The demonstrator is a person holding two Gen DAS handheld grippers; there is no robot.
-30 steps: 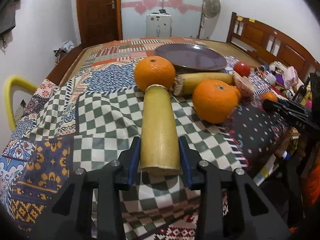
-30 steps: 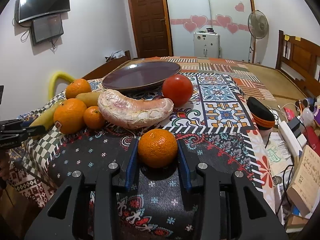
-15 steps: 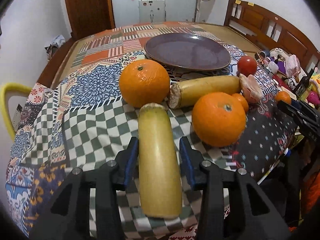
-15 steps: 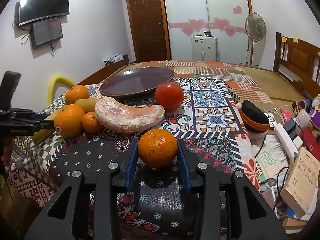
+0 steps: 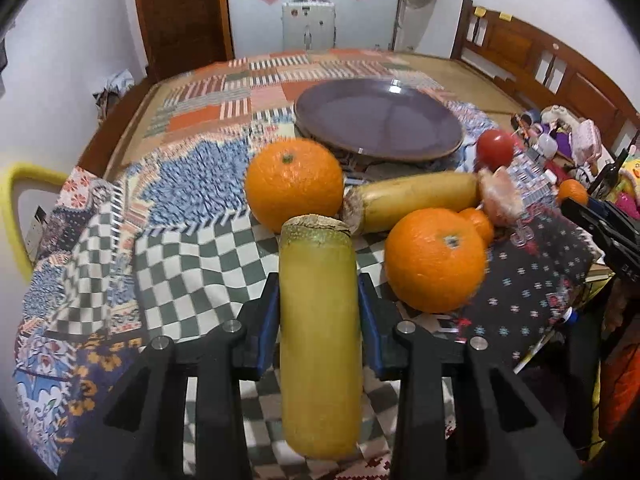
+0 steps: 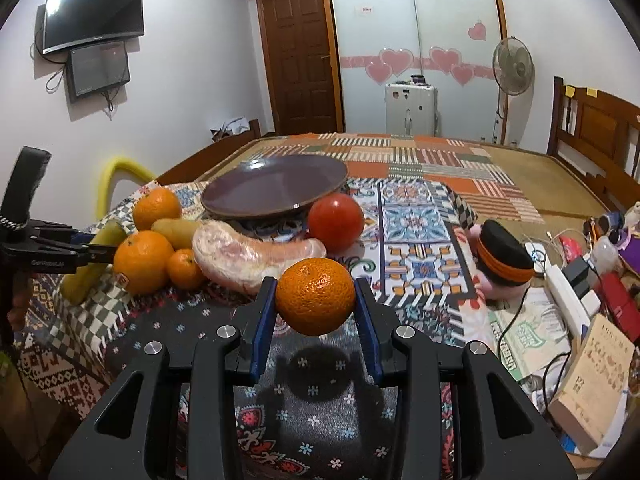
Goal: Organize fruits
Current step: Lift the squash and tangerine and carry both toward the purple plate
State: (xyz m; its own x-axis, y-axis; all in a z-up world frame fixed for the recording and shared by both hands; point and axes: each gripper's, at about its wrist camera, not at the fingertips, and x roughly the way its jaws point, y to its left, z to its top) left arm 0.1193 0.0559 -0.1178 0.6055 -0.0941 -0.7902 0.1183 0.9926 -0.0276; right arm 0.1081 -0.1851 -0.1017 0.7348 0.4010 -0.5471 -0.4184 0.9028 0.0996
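Note:
A yellow-green cane piece [image 5: 318, 340] lies lengthwise between the blue pads of my left gripper [image 5: 318, 284]. The jaws are closing and the pads press on its sides. In the right wrist view it hangs tilted off the bed's left edge [image 6: 86, 276]. My right gripper [image 6: 315, 286] is shut on a small mandarin [image 6: 315, 296], held just above the dark cloth over its shadow. The purple plate [image 5: 380, 120] sits bare beyond the fruit pile, also in the right wrist view [image 6: 274, 188].
On the patchwork cloth lie two big oranges [image 5: 294, 184] [image 5: 436, 260], a second cane piece [image 5: 416, 200], a small mandarin [image 6: 184, 268], a plastic-wrapped pink piece [image 6: 256, 252] and a red tomato [image 6: 336, 222]. Cables, books and a black-orange hat [image 6: 504, 258] clutter the right side.
My left gripper has slid further along the cane piece and raised it, now looking more steeply down at the fruit. The right gripper's mandarin has come slightly off the cloth.

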